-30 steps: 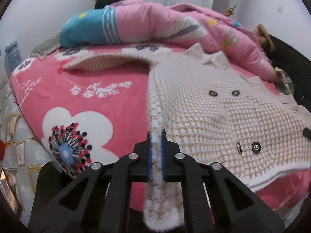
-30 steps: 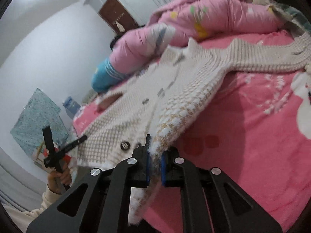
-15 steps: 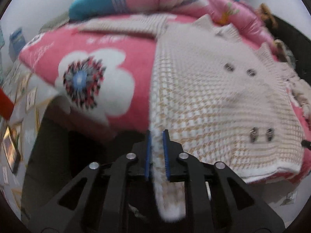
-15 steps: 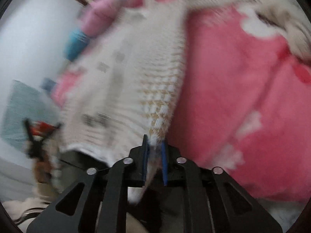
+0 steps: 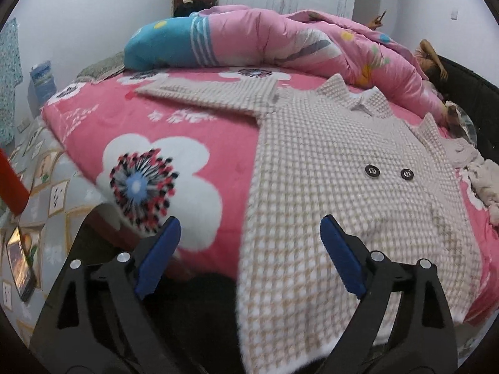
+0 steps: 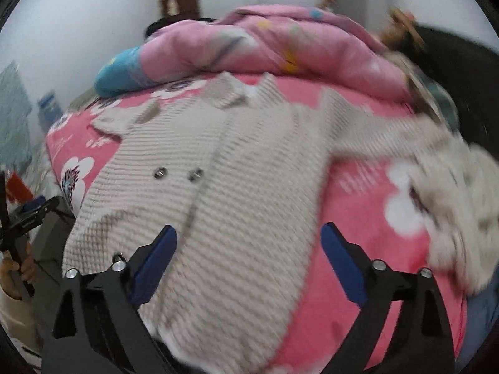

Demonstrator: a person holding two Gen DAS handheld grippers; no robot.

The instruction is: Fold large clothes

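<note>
Cream houndstooth knitted cardigan: spread flat, front up, on bed's pink floral blanket. Left gripper, right gripper: fingers just opened wide, gripping nothing, over cardigan's hem.

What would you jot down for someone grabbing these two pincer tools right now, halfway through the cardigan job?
Left gripper: its jaws have just been opening, now wide, nothing pinched; the cardigan's side edge lies between them, free.
Right gripper: likewise just opened wide, nothing pinched.
Cardigan: spread front up on the pink floral blanket, buttoned, hem draped over the bed's near edge, both sleeves out sideways. Rolled quilt lies behind it.
Done: garment laid out flat and released.
Left: every fold, probably sleeves in first, then the body.
</note>
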